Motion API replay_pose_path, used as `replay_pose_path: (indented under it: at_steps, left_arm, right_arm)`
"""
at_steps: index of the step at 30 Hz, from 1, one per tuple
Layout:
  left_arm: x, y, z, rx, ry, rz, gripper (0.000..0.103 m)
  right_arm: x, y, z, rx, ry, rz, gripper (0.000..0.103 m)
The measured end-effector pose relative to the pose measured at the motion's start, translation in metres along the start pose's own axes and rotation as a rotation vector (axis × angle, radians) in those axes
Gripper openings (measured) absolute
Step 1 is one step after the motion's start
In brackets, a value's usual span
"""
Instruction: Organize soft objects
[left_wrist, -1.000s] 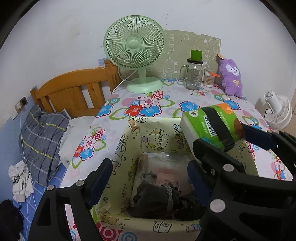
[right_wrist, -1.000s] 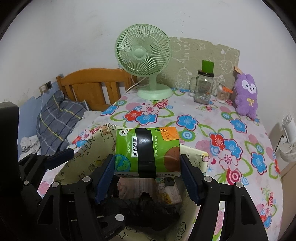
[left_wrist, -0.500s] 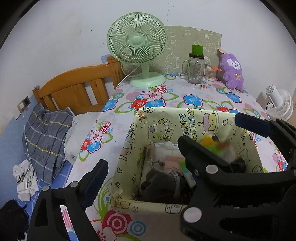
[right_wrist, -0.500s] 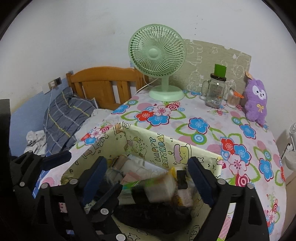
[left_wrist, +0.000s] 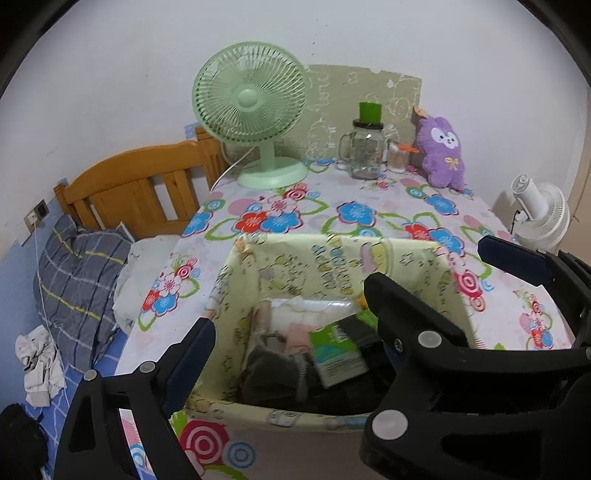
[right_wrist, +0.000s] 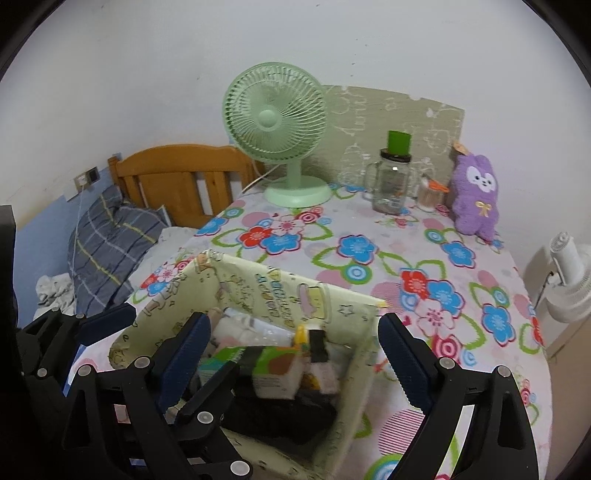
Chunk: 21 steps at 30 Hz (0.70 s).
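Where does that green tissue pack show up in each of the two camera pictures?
Left wrist view: the green tissue pack lies inside the yellow box, low and centre-right.
Right wrist view: it lies in the box, low, between the open fingers.
Shared landmark: the green fan.

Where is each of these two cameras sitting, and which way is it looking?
Left wrist view: rides the left gripper, looking forward over the yellow box; its own open fingers and the right gripper show.
Right wrist view: rides the right gripper, above the same box; its open fingers and the left gripper show.
Shared: box, green tissue pack inside, green fan, purple plush, floral tablecloth.
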<state>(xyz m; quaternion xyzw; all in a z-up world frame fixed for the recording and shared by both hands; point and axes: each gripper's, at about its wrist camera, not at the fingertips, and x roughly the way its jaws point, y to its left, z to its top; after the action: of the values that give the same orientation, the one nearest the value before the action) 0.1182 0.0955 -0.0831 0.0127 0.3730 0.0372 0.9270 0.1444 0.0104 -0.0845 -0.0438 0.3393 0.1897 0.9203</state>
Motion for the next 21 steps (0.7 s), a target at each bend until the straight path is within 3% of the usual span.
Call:
replay_pose_path:
  at_steps: [21]
  left_arm:
    - [-0.057,-0.059,0.012,0.069,-0.124,-0.036,0.101]
  right_arm:
    - [-0.077,-0.055,-0.007,0.112,-0.102,-0.11,0.097]
